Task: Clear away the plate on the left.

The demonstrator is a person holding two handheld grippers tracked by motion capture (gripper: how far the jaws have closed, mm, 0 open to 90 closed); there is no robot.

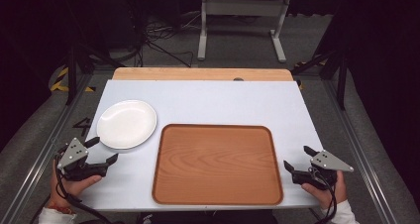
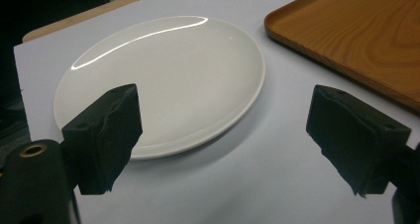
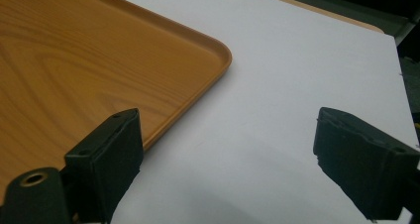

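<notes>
Fingers (image 2: 106,137) of the left gripper (image 1: 103,153) stand wide apart with nothing between them, aimed at the near rim of the white plate (image 1: 127,123), which lies just ahead on the table (image 1: 223,102). In the left gripper view the plate sits between the two black pads but clear of both. The right gripper (image 1: 297,165) is likewise spread wide and holds nothing; it hovers off the right edge of the wooden tray (image 1: 218,164), whose rounded corner shows beside its left finger in the right gripper view.

The step in hand looks like taking the plate, probably to set it on the tray. To do it well, I would come in low and level so that one finger slides under the rim and the other lands on top, pinching the lip rather than the flat middle. Close slowly: the plate is smooth, glossy and shallow, likely glazed ceramic, so it could skate across the matte pale table if nudged.

The tray is broad, rectangular, warm wood grain, with a low raised rim and rounded corners; the plate must clear that rim on the way in.
</notes>
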